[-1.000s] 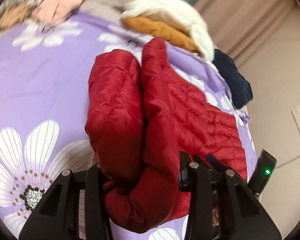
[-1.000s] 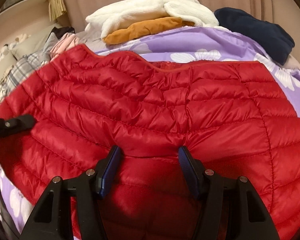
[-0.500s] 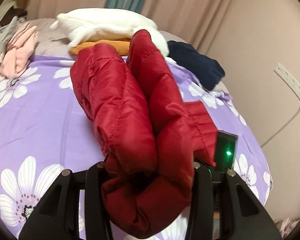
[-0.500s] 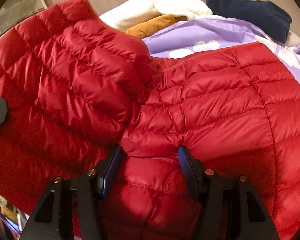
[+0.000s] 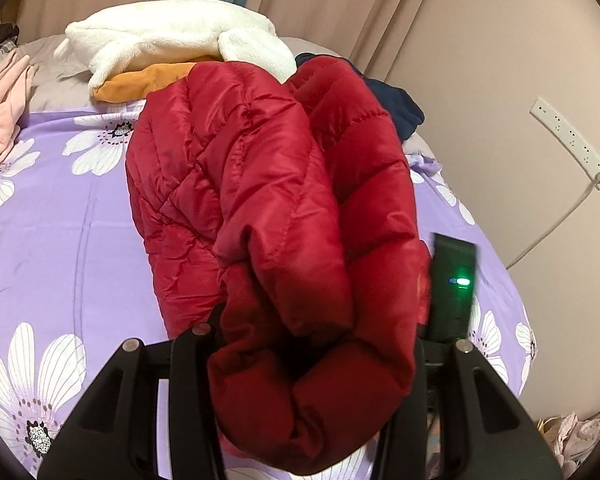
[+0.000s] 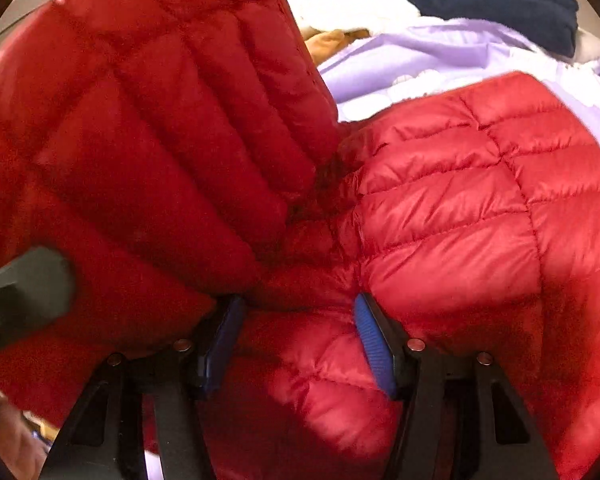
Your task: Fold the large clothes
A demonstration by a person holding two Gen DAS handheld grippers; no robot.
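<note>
A red puffer jacket [image 5: 268, 208] fills both views, bunched above a bed with a purple flowered cover [image 5: 60, 216]. The left gripper [image 5: 312, 344] is clenched on a thick roll of the jacket, which blocks most of the view ahead. The right gripper [image 6: 296, 332] pinches a quilted fold between blue pads [image 6: 374, 344]; a raised flap of jacket hides the left of that view. Behind lie a white fleece [image 5: 172, 40] on an orange garment [image 5: 148, 84], a navy garment [image 5: 400, 108], and pink clothes [image 5: 0, 120]. A wall socket strip [image 5: 568, 136] sits to the right.
</note>
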